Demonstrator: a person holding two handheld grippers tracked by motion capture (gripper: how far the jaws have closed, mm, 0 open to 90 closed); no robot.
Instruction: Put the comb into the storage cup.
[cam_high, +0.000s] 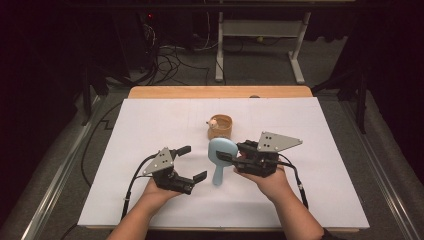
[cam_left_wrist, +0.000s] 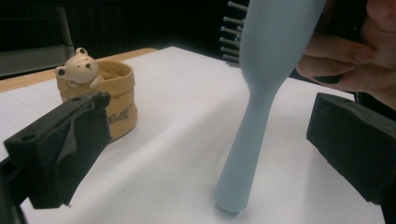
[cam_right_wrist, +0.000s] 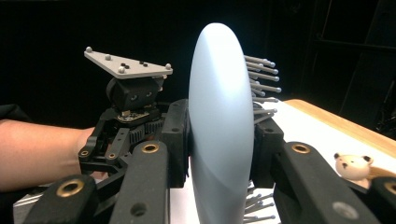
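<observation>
Resting at the left of the white-covered bench (cam_high: 150, 120), the left tool (cam_high: 192, 162) lies in the person's left hand (cam_high: 155, 192) with its jaws spread wide apart and nothing between them; a grey three-cornered plate sits on top of it and a black cable trails back toward the bench's near edge. Its own camera looks between the two black jaws at the hairbrush handle, whose tip stands on the white surface ahead of the jaws, untouched by them. At centre stands the pale blue hairbrush (cam_high: 220, 157) — head up, handle down, roughly upright with its end on the bench. Just behind it, toward the far side, sits a small tan cup (cam_high: 220, 127) with a bear figure (cam_left_wrist: 79, 67) on its rim, near the brush but apart from it. To the right, the right tool (cam_high: 231, 156), held in the right hand (cam_high: 267, 180), is clamped on the brush head: the right gripper view shows one jaw against the smooth back and the other among the bristles (cam_right_wrist: 261, 74) — the head is seen edge-on between them.
</observation>
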